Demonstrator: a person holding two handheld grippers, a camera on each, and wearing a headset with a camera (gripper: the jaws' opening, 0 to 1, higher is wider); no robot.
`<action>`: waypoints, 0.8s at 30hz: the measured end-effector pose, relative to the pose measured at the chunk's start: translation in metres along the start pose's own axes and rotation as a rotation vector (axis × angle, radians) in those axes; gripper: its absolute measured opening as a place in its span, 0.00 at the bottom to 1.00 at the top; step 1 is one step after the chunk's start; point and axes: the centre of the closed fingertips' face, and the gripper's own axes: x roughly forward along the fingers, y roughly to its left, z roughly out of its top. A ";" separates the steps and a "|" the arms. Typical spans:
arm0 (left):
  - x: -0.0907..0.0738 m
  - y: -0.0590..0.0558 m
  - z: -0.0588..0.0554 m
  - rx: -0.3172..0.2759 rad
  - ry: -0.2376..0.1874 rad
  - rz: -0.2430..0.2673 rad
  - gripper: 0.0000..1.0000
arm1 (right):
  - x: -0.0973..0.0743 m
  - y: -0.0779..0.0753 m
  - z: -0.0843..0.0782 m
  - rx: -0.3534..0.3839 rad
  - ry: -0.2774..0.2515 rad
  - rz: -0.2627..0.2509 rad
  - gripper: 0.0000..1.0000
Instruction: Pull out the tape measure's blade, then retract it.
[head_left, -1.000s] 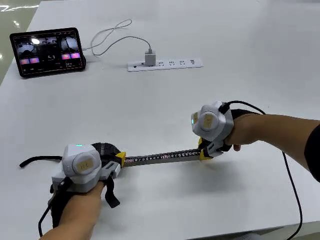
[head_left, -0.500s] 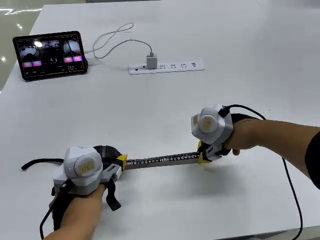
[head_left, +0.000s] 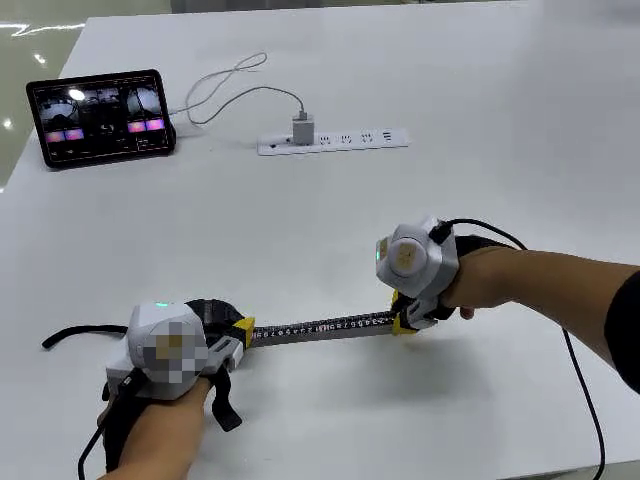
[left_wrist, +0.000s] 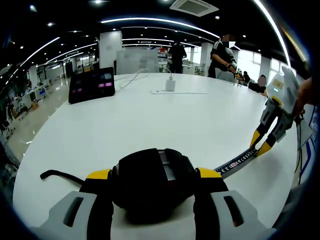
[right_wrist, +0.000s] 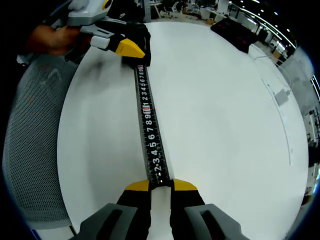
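Nearer now, right gripper (right_wrist: 161, 185) pinches numbered blade (right_wrist: 148, 115); left gripper (left_wrist: 154, 173) clamps tape measure (left_wrist: 150, 187).

**White table, sparsely set**

The glossy white table (head_left: 480, 100) carries a tablet (head_left: 103, 115) at its far left, propped up with its screen lit. To the tablet's right a white power strip (head_left: 333, 141) lies flat with a charger (head_left: 303, 128) plugged in. A white cable (head_left: 235, 85) loops from the charger to the tablet. Near the front edge sits the black tape measure (head_left: 210, 308), its strap (head_left: 75, 332) trailing left and its blade (head_left: 320, 327) stretched rightward low over the surface.
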 end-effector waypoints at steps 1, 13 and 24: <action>0.000 0.000 0.000 0.000 0.000 0.000 0.61 | 0.000 0.001 0.000 0.004 -0.002 -0.001 0.09; 0.000 0.000 0.001 0.002 -0.004 -0.002 0.60 | 0.002 0.003 0.005 -0.077 -0.015 0.012 0.09; 0.000 0.000 0.001 0.002 -0.005 -0.001 0.60 | 0.003 0.004 0.010 -0.039 -0.004 0.001 0.09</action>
